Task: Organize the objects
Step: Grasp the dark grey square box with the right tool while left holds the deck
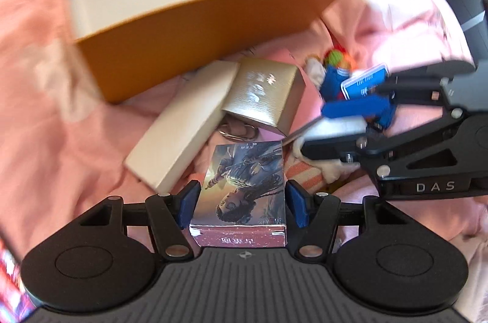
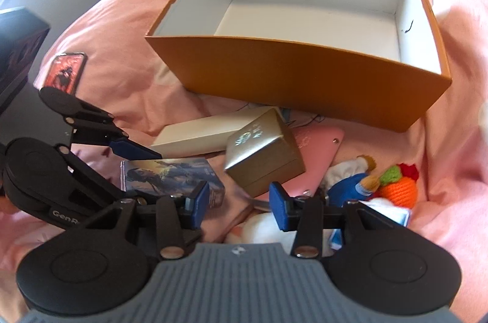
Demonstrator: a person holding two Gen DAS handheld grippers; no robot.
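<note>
Two grippers work before the orange box [image 2: 305,79]: our left gripper [image 1: 241,205] clamps the picture box [image 1: 244,189], our right gripper [image 2: 239,205] stands half-open, empty; nearer that orange box lies the gold box [image 2: 262,150].

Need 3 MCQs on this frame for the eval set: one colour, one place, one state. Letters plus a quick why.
1. The inside of the orange box is:
A) white
B) black
C) pink

2. Where is the illustrated box?
A) inside the orange box
B) between the pads of the left gripper
C) on the floor

3. The orange box is:
A) lidded
B) full of toys
C) open-topped and empty

Answers:
1 A: its inner walls and floor show white.
2 B: the blue pads sit against both its sides in the left wrist view.
3 C: there is no lid and the floor is bare.
</note>
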